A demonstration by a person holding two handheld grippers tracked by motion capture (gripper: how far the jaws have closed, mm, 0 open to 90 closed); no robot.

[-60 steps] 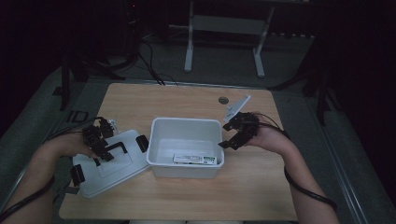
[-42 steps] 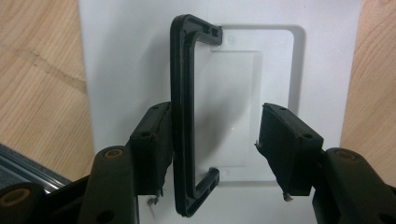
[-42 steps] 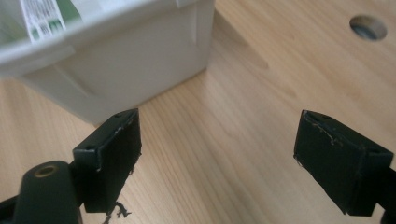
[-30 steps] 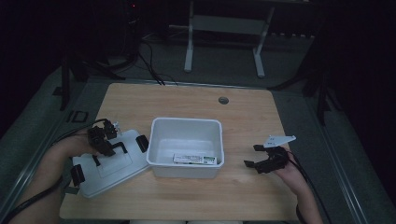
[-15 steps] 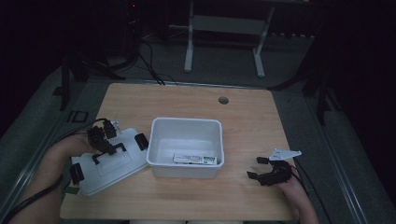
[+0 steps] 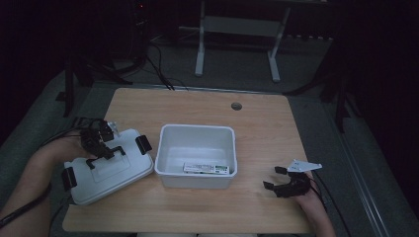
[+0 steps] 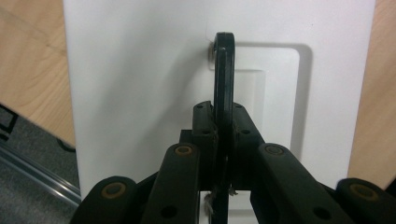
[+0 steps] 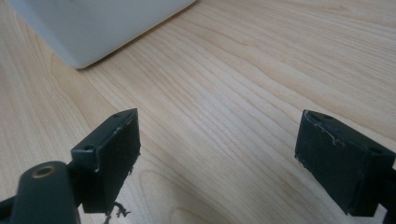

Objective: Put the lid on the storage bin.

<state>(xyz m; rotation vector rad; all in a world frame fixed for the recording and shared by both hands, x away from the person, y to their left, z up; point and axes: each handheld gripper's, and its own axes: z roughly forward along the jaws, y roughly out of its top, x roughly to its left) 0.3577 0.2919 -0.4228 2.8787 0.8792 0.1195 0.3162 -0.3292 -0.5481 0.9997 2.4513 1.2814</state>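
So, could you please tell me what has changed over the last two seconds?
The right gripper has drawn back from the bin to the table's near right edge, jaws open and empty. The left gripper stays clamped on the lid's handle; bin and lid haven't moved.

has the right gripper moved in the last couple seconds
Yes. The right gripper has pulled away from the white bin, back toward the table's near right edge.

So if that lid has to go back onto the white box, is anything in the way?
Nothing visible. The left gripper is shut on the lid's handle, and the lid lies just left of the open box, bare tabletop between them.
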